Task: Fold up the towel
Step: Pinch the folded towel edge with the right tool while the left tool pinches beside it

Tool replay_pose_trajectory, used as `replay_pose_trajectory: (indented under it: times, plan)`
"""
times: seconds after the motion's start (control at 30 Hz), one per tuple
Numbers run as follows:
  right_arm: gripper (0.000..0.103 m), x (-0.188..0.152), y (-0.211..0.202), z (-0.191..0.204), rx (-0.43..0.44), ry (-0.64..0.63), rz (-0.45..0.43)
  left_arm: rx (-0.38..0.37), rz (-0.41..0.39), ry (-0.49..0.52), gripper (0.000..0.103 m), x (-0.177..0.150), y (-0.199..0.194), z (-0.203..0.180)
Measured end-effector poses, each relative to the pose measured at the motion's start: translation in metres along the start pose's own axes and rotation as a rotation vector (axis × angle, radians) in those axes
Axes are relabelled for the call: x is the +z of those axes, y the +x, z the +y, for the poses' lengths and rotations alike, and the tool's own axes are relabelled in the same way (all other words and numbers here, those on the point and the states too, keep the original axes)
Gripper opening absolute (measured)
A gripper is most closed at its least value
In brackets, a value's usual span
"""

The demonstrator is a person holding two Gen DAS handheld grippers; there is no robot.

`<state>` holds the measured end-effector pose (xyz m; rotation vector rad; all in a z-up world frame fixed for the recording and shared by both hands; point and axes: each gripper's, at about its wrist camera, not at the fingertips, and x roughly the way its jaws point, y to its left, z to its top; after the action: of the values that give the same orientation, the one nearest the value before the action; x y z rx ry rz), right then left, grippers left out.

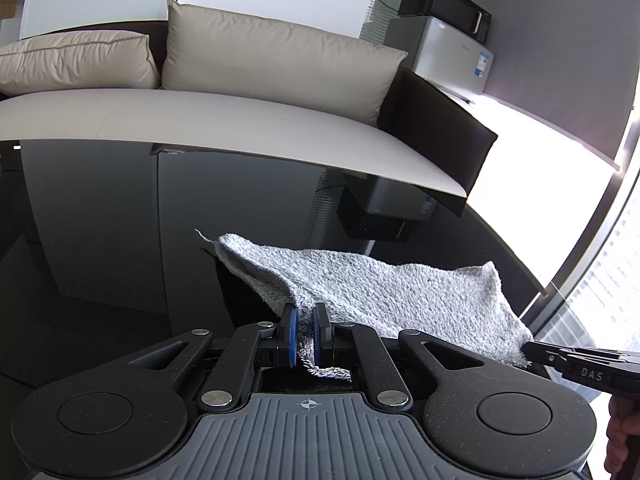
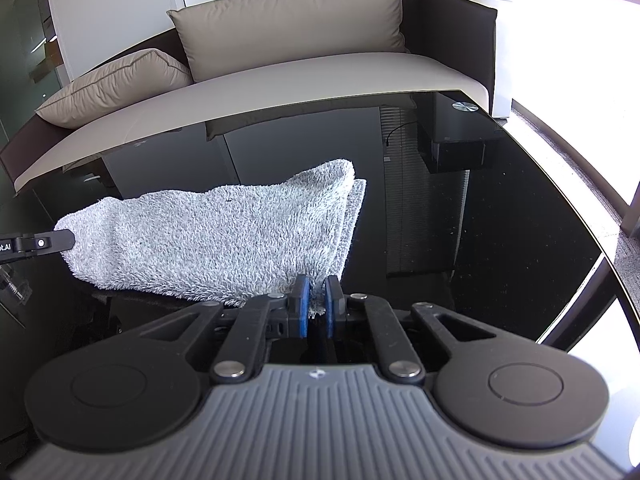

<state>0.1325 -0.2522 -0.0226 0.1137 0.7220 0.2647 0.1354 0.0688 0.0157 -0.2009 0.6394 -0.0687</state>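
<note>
**Two grippers, one towel pinched at both near corners**

Two corners of a pale grey towel [image 1: 384, 288] are pinched, one in each gripper, above a glossy black table [image 1: 100, 240]. The left gripper [image 1: 305, 334] has its blue pads [image 1: 291, 336] drawn almost together with a bunched corner of the cloth squeezed between them; a short tail of fabric hangs out behind the pads toward the camera. From there the towel rises in a ridge and slopes away to the right, where its other near corner meets the tip of the right gripper [image 1: 536, 350] at the picture's edge, with part of a hand [image 1: 620, 444] below it.

In the right wrist view, the right gripper [image 2: 317, 308] is likewise closed to a narrow slit, its blue pads [image 2: 303, 308] clamping the towel's [image 2: 216, 236] near right corner. The cloth lies doubled, with a second layer showing along its right edge, and stretches left to the dark tip of the left gripper [image 2: 66, 240]. Its far part lies on the table [image 2: 500, 220], while the near edge looks lifted between the two grips.

Beyond the table stands a sofa [image 1: 200, 120] with beige cushions [image 1: 280, 60]. A black microwave [image 1: 444, 4] sits on a small white fridge [image 1: 440, 52] at the right.
</note>
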Motion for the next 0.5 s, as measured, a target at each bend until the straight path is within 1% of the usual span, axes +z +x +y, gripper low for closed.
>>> replay_pose_trajectory:
  times: [0.27, 0.5]
  plan:
    - [0.009, 0.000, 0.000, -0.001, 0.002, 0.001, 0.001, -0.021, 0.002, 0.017, 0.007, 0.000, 0.004, -0.013]
    - [0.009, 0.000, 0.001, -0.001, 0.001, -0.002, 0.000, -0.017, 0.006, 0.007, 0.007, 0.000, 0.005, -0.011]
